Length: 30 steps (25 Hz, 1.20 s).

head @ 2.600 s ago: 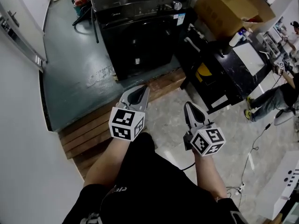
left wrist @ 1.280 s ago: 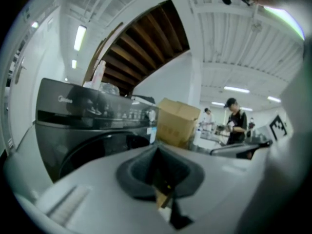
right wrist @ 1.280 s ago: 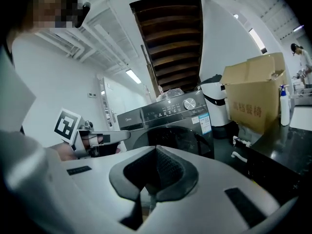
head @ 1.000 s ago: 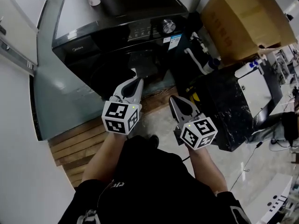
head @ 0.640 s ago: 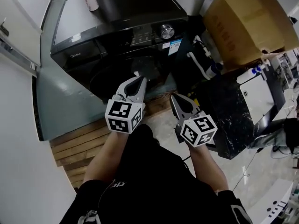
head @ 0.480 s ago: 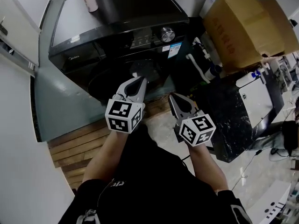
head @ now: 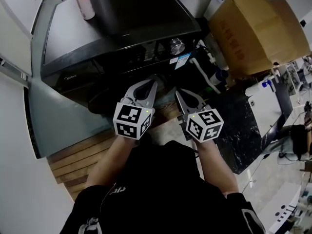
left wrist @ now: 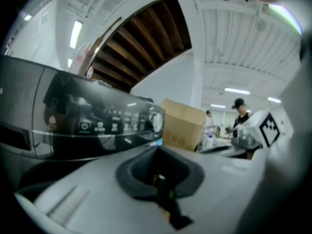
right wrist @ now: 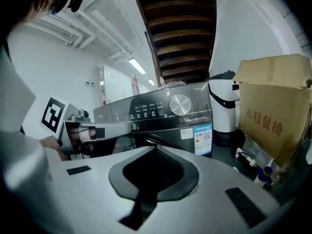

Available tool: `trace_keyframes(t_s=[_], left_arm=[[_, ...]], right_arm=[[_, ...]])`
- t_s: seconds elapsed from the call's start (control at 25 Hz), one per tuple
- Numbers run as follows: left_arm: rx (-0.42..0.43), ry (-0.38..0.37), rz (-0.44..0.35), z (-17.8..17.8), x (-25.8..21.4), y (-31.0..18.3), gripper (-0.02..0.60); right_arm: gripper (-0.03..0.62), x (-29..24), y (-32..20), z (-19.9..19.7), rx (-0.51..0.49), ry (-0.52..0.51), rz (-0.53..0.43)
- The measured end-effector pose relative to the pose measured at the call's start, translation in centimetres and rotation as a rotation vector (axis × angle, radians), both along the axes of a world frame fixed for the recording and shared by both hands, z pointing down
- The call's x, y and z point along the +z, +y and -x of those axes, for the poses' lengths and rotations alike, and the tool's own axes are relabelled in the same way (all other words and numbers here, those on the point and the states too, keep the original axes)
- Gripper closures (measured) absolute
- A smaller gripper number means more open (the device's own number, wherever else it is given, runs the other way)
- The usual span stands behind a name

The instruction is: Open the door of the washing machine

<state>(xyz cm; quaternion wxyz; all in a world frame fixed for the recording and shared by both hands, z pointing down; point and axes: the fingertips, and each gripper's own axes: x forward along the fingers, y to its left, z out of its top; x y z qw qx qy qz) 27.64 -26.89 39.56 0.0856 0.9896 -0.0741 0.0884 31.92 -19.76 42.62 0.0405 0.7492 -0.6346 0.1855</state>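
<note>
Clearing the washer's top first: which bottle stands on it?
The pink-and-white bottle, upright at the back of the washer's top; the blue-capped bottle sits lower, beside the washer near the cardboard box.

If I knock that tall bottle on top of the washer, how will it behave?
The bottle stands upright, tall and narrow, so it would probably tip easily. It looks round, so it may then roll on the smooth top of the washing machine. Probably light; how full it is I cannot tell.

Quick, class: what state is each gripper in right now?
Left gripper: closed, holding nothing.
Right gripper: closed, holding nothing.
</note>
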Motion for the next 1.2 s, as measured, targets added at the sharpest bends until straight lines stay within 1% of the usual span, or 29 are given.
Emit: trace_keyframes(t_s=[0.12, 0.24, 0.32, 0.44, 0.52, 0.6, 0.72, 0.84, 1.0, 1.2], left_arm=[[-0.011, -0.007, -0.009, -0.7, 0.0, -1.0, 0.574], [-0.042, -0.016, -0.025, -1.4, 0.0, -2.2, 0.574], [-0.072, -0.019, -0.036, -2.0, -0.1, -3.2, 0.574], [-0.111, -0.024, -0.055, -2.6, -0.3, -4.2, 0.574], [-0.141, -0.029, -0.058, -2.7, -0.4, -4.8, 0.574], [-0.166, -0.031, -0.057, -2.9, -0.5, -5.2, 0.573], [-0.185, -0.035, -0.067, -3.3, -0.8, -5.6, 0.574], [-0.204, -0.042, -0.073, -3.1, -1.0, -5.7, 0.574], [-0.232, -0.056, -0.072, -2.6, -0.8, -6.0, 0.574], [-0.243, -0.064, -0.062, -2.3, -0.5, -5.7, 0.574]], right_arm=[[0.580, 1.0, -1.0, -0.7, -0.030, -0.005, 0.037], [0.568, 1.4, -2.0, -1.8, -0.066, 0.002, 0.058], [0.556, 1.7, -2.6, -2.8, -0.092, 0.027, 0.081], [0.527, 2.5, -3.2, -4.2, -0.151, 0.085, 0.142], [0.497, 3.2, -3.8, -4.8, -0.203, 0.108, 0.187], [0.450, 3.8, -4.5, -5.2, -0.263, 0.124, 0.230], [0.402, 4.7, -5.5, -5.2, -0.363, 0.172, 0.288], [0.396, 5.7, -6.2, -5.0, -0.449, 0.231, 0.342], [0.396, 7.2, -6.9, -5.2, -0.509, 0.322, 0.408], [0.398, 9.4, -7.2, -4.8, -0.594, 0.373, 0.481]])
